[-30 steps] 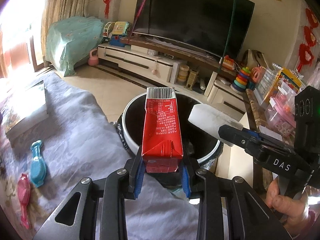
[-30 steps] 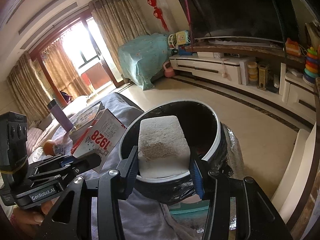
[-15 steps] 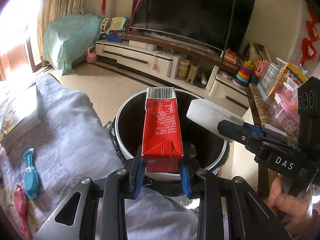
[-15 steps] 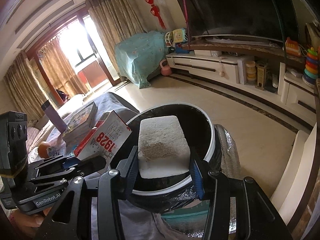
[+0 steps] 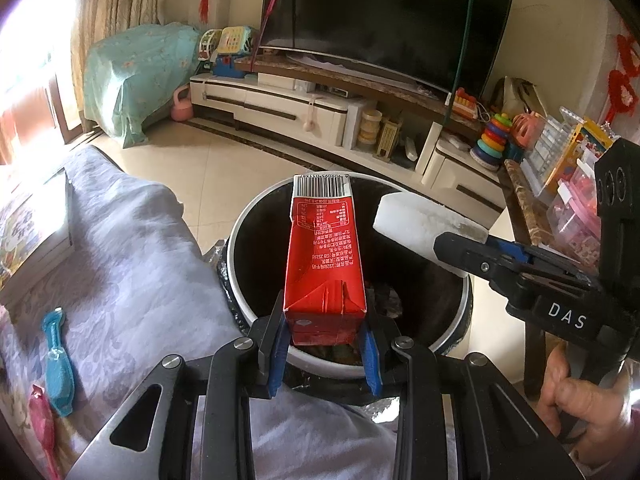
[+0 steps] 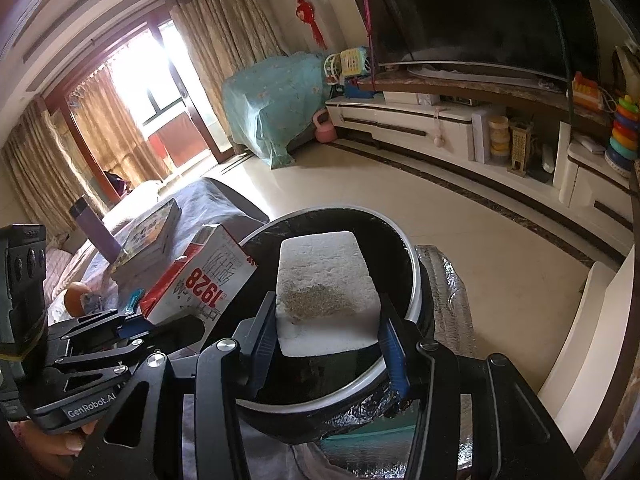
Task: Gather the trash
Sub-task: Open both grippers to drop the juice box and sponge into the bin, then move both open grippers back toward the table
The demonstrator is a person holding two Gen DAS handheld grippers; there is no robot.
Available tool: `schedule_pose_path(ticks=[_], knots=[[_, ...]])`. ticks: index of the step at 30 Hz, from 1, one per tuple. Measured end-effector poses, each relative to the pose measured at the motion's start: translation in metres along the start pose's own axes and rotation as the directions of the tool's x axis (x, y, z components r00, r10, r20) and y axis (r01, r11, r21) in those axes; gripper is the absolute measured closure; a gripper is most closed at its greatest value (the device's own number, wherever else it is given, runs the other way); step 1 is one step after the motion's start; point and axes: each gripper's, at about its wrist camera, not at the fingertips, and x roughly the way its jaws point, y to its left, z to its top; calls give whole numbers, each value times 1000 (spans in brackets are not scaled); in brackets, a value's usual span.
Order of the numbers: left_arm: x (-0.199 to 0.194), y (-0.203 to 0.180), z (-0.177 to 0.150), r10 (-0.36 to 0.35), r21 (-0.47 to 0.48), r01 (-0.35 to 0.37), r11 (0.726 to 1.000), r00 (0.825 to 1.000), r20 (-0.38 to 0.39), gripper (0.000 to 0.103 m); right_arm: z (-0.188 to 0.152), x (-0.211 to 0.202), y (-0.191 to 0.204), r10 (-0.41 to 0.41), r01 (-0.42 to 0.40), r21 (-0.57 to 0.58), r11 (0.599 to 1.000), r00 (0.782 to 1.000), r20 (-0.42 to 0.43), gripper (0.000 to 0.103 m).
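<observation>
Trash in both grippers, held over a black bin [image 5: 448, 344] with a white rim: the left gripper [image 5: 325, 350] clamps a red carton [image 5: 322, 264], the right gripper [image 6: 329, 334] grips a white foam block [image 6: 324, 280]. A grey-covered table [image 5: 132, 264] sits just beside the bin.

Home living room. Evidence: big curved TV [image 5: 384, 20] on a long white low cabinet [image 5: 280, 108], tan curtains [image 6: 224, 40] over a balcony sliding door [image 6: 160, 120], glossy tile floor [image 6: 460, 240]. Red knot ornaments [image 6: 304, 12] on the wall. Kid stuff: stacking-ring toy [image 5: 494, 136], toy phone [image 5: 466, 104], pink kettlebell [image 6: 325, 130]. Furniture under a teal dust cover [image 5: 136, 76], books [image 6: 150, 236] on a cloth-covered surface.
</observation>
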Motion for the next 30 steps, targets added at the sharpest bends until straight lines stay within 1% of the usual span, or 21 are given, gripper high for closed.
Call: schedule_pose_path(ticks=[4,6,7,8,9,13,16,21,30], knots=[[4,0,2,3,-2,-3,1000,1000,-10,73,4,4,0,3,-3,-8,1000,1000,-11,53],[4,2,4,4,-10,-4,1000,1000,-13,68,5,6,1,-1,1,-11,1000,1000,-15,51],[4,2,4,6,-14,-6,1000,1000,-11,63,5,6,1,-1,1,-8,1000,1000,-18,48],[1,2,4,9,-16,-9,1000,1000,-2,59,5,7,0,2,-2,-2,1000,1000,-20,39],[-1,3,3,13,-18,-13,1000,1000,5,58,5,6,0,3,-3,4,1000,1000,-17,33],[-14,9,-5,6,-37,-5,999,999,32,54,0,2,3,8,-8,12,1000,1000,-9,31],[-27,16,-17,7,-69,-3,998,999,51,50,-4,-3,8,24,-24,15,1000,1000,1,30],[-50,34,-49,16,-138,-7,990,998,67,48,-14,-15,26,58,-58,11,998,998,27,14],[-97,68,-104,70,-254,-47,966,994,83,44,-36,-22,68,150,-150,6,989,989,21,6]])
